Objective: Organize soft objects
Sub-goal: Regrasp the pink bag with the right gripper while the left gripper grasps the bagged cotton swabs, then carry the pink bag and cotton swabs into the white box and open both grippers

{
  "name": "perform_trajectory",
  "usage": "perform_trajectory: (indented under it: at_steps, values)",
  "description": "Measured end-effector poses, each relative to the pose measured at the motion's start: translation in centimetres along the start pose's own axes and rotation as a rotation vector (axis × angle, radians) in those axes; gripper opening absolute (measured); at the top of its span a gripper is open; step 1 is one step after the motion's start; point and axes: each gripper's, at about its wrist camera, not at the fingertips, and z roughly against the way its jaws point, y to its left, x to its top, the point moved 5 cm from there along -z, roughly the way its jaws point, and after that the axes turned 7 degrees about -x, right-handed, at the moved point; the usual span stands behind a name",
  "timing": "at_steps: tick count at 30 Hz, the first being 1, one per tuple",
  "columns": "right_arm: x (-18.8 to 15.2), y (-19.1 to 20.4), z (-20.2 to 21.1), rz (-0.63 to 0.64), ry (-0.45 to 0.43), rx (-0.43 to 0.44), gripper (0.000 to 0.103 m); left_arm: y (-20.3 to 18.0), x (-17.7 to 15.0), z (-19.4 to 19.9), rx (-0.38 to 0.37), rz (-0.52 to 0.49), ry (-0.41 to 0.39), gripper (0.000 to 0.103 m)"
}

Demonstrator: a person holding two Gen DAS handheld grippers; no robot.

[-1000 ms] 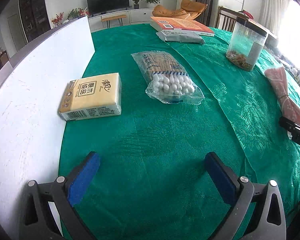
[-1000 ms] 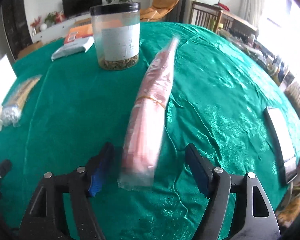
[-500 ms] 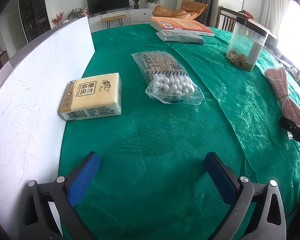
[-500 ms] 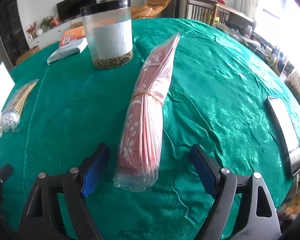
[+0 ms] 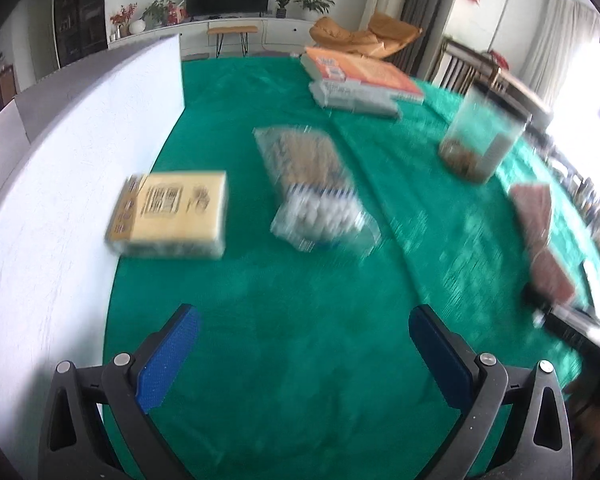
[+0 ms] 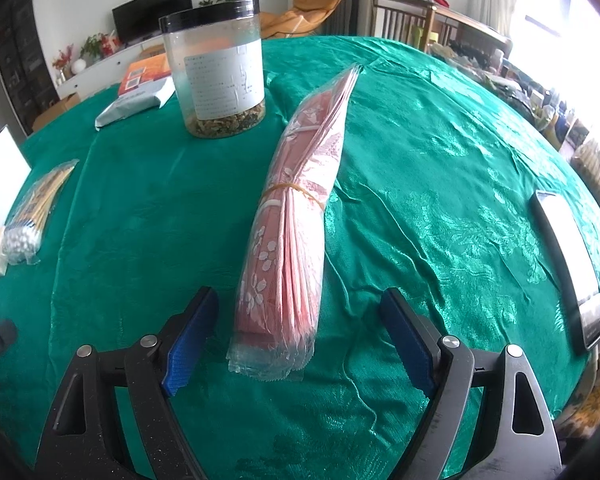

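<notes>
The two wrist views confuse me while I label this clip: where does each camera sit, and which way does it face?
Left wrist: on the left tool, looking down across the green table at a tissue pack and cotton swabs; its open blue pads show.
Right wrist: on the right tool, facing a pink bundle; open pads show.
Shared: the jar, the swabs, the pink bundle.

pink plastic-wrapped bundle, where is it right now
In the right wrist view the pink bundle lies flat on the green tablecloth, its near end between the open right gripper fingers, untouched, with the clear jar beyond it.
</notes>
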Motion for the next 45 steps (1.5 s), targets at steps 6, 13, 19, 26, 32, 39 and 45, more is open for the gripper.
perform_trajectory:
  at_steps: [6,13,19,26,32,39,45]
  values:
    - [0.5,-2.0,1.8,-0.121,-0.071,0.055,0.085,-0.9,5.2,-3.8,0.127,0.036,0.001,0.103]
    - [1.8,-6.5,3.9,-0.361,-0.198,0.174,0.085,-0.5,6.7,-8.8,0.162,0.067,0.128,0.103]
    - [5.8,-2.4,0.5,-0.125,-0.064,0.213,0.085,-0.9,6.0,-9.0,0.181,0.02,0.144,0.103]
    - [4.7,-2.2,-1.4,-0.074,0.049,0.16,0.027,-0.9,6.1,-6.2,0.099,0.025,0.083,0.038]
    - [5.1,-3.6,2.5,-0.129,-0.024,0.158,0.027,-2.9,4.6,-1.0,-0.065,0.055,0.011,0.037]
    - [5.7,2.2,10.4,0.01,-0.119,0.27,0.027,-1.4,4.8,6.9,-0.162,0.09,-0.077,0.037]
    - [5.6,11.4,17.6,0.141,-0.168,0.474,0.028,5.7,4.6,15.2,-0.047,0.099,-0.181,0.038]
